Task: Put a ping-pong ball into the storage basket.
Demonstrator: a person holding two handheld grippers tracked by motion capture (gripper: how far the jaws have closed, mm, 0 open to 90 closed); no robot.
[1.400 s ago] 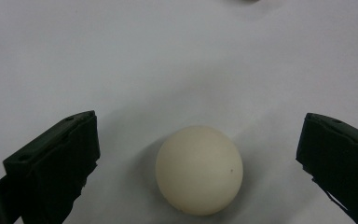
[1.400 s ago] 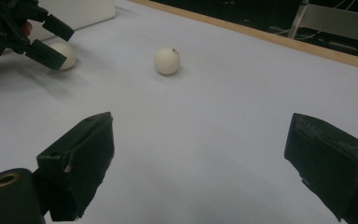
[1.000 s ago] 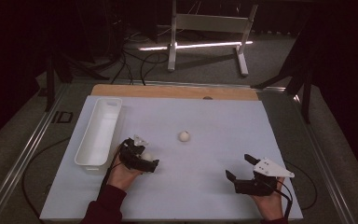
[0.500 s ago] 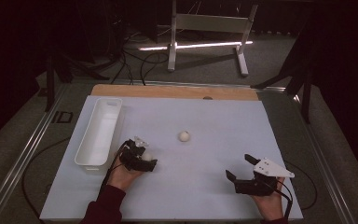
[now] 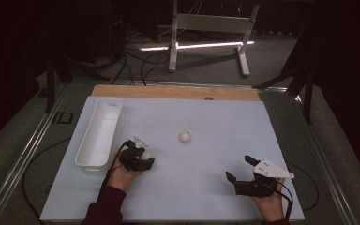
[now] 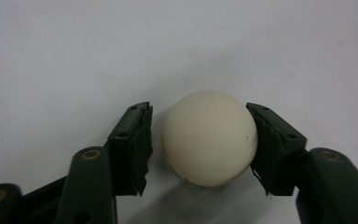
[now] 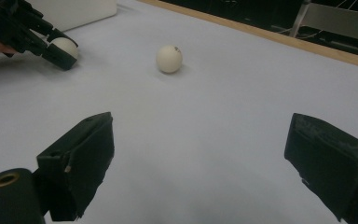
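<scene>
White ball (image 6: 209, 137) on the table (image 5: 215, 117), just beside the tray (image 5: 98, 131).
Left hand-held gripper (image 6: 200, 140) has just been closing around its middle, one pad touching; likely light, smooth, prone to roll. Right hand-held gripper (image 7: 200, 158) spread, idle.

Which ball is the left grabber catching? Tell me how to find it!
Find the long white tray at the table's left. Beside its near end, the left gripper, whose jaws have just been closing, has a white ball between them. The other ball lies alone mid-table.
</scene>
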